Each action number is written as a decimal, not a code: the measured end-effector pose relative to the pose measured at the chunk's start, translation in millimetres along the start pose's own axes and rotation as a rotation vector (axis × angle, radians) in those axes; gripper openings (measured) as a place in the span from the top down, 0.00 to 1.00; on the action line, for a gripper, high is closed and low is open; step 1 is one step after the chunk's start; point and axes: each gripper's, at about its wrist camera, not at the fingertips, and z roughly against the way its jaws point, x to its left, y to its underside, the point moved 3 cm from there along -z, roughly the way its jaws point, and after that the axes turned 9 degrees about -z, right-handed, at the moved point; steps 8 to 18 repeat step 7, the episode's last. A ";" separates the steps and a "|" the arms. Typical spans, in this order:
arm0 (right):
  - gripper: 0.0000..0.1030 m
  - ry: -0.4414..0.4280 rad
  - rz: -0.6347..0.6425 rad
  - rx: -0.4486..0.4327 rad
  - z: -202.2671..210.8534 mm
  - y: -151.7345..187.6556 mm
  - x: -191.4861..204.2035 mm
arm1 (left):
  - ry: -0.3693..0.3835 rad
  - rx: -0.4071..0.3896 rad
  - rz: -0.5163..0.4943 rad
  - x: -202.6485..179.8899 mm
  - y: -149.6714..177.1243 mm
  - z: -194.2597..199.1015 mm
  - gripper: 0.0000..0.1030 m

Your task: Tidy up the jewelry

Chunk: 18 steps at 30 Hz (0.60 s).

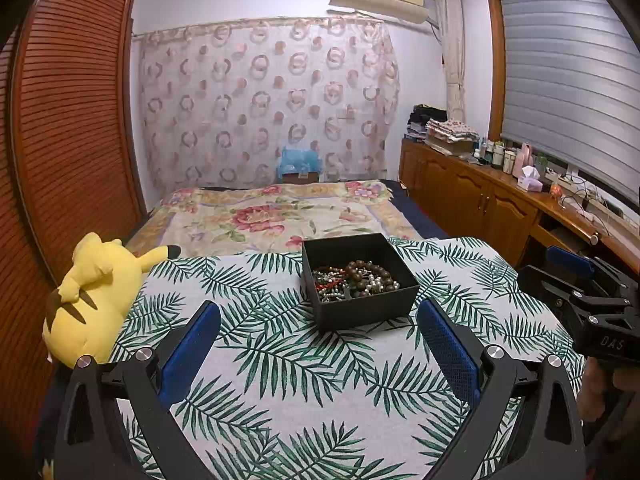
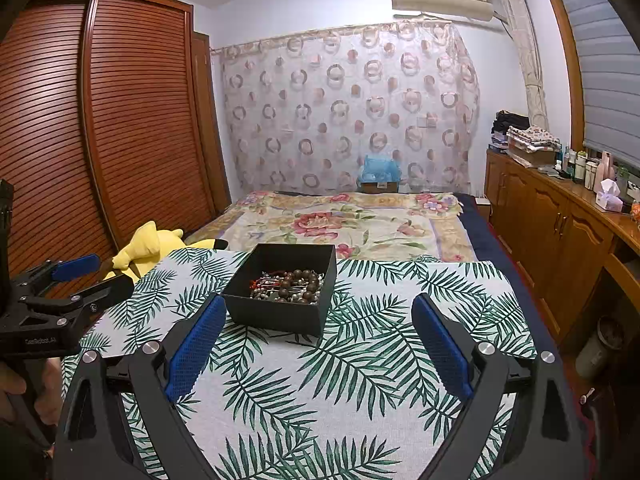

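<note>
A black open box [image 1: 362, 312] stands on the palm-leaf cloth [image 1: 280, 380] and holds a tangle of jewelry [image 1: 356, 280]: brown wooden beads, pearl-like beads and red pieces. It also shows in the right wrist view [image 2: 280, 314], with the jewelry [image 2: 288, 284] inside. My left gripper [image 1: 320, 320] is open and empty, just short of the box. My right gripper [image 2: 320, 316] is open and empty, its blue fingers [image 2: 200, 344] near the box's front. Each gripper shows in the other's view: the right gripper [image 1: 560, 268] and the left gripper [image 2: 92, 276].
A yellow plush toy [image 1: 92, 300] lies at the cloth's left edge. Beyond is a bed with a floral cover [image 1: 272, 216]. A slatted wooden wardrobe [image 2: 100, 140] stands left. A wooden cabinet [image 1: 480, 192] with bottles and a tissue box runs along the right.
</note>
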 end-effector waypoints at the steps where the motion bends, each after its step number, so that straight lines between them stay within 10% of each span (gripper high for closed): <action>1: 0.08 0.000 0.000 0.000 0.1 -0.1 -0.1 | -0.001 0.001 0.000 -0.5 0.2 -0.2 0.07; 18: 0.08 0.000 -0.001 0.000 0.0 0.5 -0.2 | 0.000 0.003 0.003 -1.4 1.7 -0.9 0.07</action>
